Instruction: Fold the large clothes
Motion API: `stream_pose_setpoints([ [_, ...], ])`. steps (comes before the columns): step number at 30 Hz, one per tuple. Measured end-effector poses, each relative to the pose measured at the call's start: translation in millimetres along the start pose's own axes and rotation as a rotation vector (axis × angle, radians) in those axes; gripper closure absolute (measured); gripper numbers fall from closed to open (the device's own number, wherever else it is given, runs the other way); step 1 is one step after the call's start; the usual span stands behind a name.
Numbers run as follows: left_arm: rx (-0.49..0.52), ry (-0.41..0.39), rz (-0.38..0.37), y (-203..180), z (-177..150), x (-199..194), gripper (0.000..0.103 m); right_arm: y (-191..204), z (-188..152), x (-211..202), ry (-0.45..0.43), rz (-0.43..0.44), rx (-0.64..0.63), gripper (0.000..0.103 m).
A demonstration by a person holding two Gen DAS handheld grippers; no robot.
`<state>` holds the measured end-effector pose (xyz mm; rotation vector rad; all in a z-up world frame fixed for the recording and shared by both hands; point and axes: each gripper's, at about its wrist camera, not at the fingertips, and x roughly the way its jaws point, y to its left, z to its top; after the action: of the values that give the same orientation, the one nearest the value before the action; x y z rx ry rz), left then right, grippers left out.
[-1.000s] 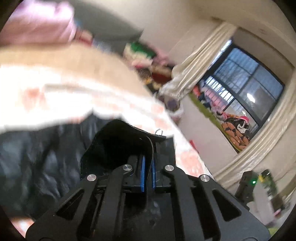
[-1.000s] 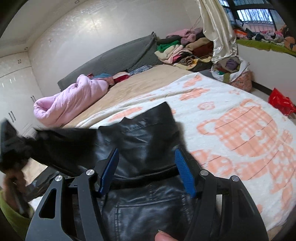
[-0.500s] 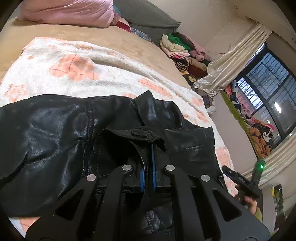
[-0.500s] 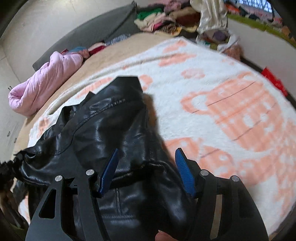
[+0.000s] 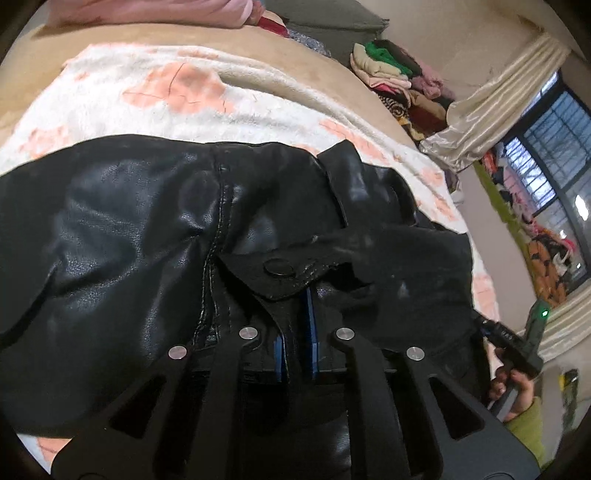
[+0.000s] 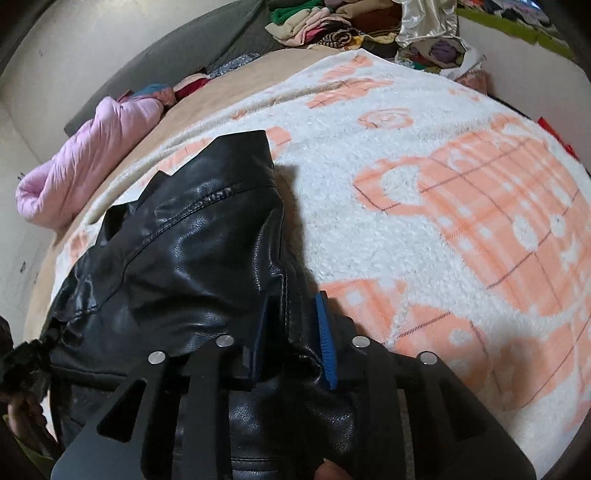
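Observation:
A black leather jacket (image 5: pixel 129 229) lies spread on a white blanket with orange bear prints (image 5: pixel 166 92). My left gripper (image 5: pixel 295 325) is shut on the jacket's front edge, just under a flap with a round snap (image 5: pixel 279 267). In the right wrist view the jacket (image 6: pixel 192 258) sits bunched at the left. My right gripper (image 6: pixel 291 317) is closing its jaws, and a thick fold of the leather fills the gap between the blue pads (image 6: pixel 325 343).
The blanket (image 6: pixel 461 221) covers a bed with a tan sheet. A pink duvet (image 6: pixel 85 155) lies at the bed's far side. Piled clothes (image 6: pixel 325 22) and a cream curtain (image 5: pixel 491 92) stand beyond the bed. A hand in a green sleeve (image 5: pixel 517 391) is at the right edge.
Both grippers have come down toward the bed with the jacket, which now lies flatter on the blanket. The right gripper's jaws have narrowed onto the leather fold. The left stays shut.

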<state>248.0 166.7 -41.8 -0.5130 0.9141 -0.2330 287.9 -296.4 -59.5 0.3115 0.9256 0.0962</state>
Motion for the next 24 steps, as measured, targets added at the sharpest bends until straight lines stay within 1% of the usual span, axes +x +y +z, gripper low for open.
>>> stream_pose_setpoints([
  [1,0.000,-0.003,-0.006,-0.7,0.1,-2.7,0.098,0.6,1.9,-3.6,0.002,-0.002,0.003,0.066],
  [2,0.009,-0.005,-0.007,-2.8,0.7,-5.7,0.095,-0.5,2.9,-6.4,-0.001,0.002,0.010,0.056],
  [3,0.027,-0.013,0.002,-7.6,1.1,-10.4,0.088,-1.7,4.8,-9.9,-0.006,0.013,0.020,0.050],
  [4,0.036,-0.024,0.007,-10.8,1.8,-15.0,0.083,-2.4,9.2,-16.8,-0.024,0.044,0.034,0.044],
  [5,0.045,-0.035,0.005,-13.8,2.0,-20.5,0.075,-3.0,11.8,-20.7,-0.039,0.056,0.039,0.044],
  [6,0.048,-0.044,0.002,-16.5,2.0,-26.9,0.071,-2.9,16.0,-24.7,-0.054,0.063,0.038,0.044],
  [8,0.048,-0.063,0.001,-19.0,2.7,-36.4,0.067,-2.1,28.5,-30.3,-0.082,0.058,0.030,0.043],
  [10,0.062,-0.119,0.052,-21.5,1.9,-53.0,0.065,-0.2,39.0,-31.2,-0.100,0.049,0.018,0.044],
  [11,0.066,-0.143,0.065,-22.7,2.3,-58.5,0.065,3.1,46.8,-29.6,-0.106,0.035,0.001,0.049],
  [12,0.067,-0.185,0.070,-24.7,2.7,-67.0,0.065,6.2,51.7,-27.8,-0.111,0.028,-0.019,0.057],
  [13,0.072,-0.207,0.056,-28.0,3.5,-70.9,0.065,9.5,55.4,-26.2,-0.114,0.024,-0.037,0.071],
  [14,0.081,-0.213,0.039,-31.5,4.4,-72.0,0.065,16.0,60.8,-22.8,-0.113,0.016,-0.065,0.076],
  [16,0.111,-0.202,0.005,-41.2,3.4,-64.0,0.065,27.9,67.3,-16.6,-0.114,0.017,-0.109,0.077],
  [18,0.145,-0.154,-0.009,-51.5,0.8,-45.6,0.065,39.8,75.3,-9.7,-0.121,0.019,-0.145,0.077],
  [19,0.161,-0.132,-0.004,-54.3,-1.0,-36.5,0.065,47.2,79.1,-4.4,-0.115,0.012,-0.163,0.077],
  [20,0.178,-0.109,0.013,-56.8,-3.3,-27.2,0.065,52.9,81.8,-0.4,-0.110,0.009,-0.174,0.077],
  [22,0.192,-0.033,0.096,-53.8,-5.9,-3.1,0.065,62.8,86.9,10.3,-0.085,0.018,-0.196,0.077],
  [23,0.173,0.004,0.113,-47.5,-6.7,6.5,0.065,66.7,88.0,14.9,-0.072,0.017,-0.202,0.077],
  [24,0.134,0.040,0.093,-38.8,-7.4,14.8,0.065,70.4,89.9,22.3,-0.049,0.006,-0.211,0.077],
])
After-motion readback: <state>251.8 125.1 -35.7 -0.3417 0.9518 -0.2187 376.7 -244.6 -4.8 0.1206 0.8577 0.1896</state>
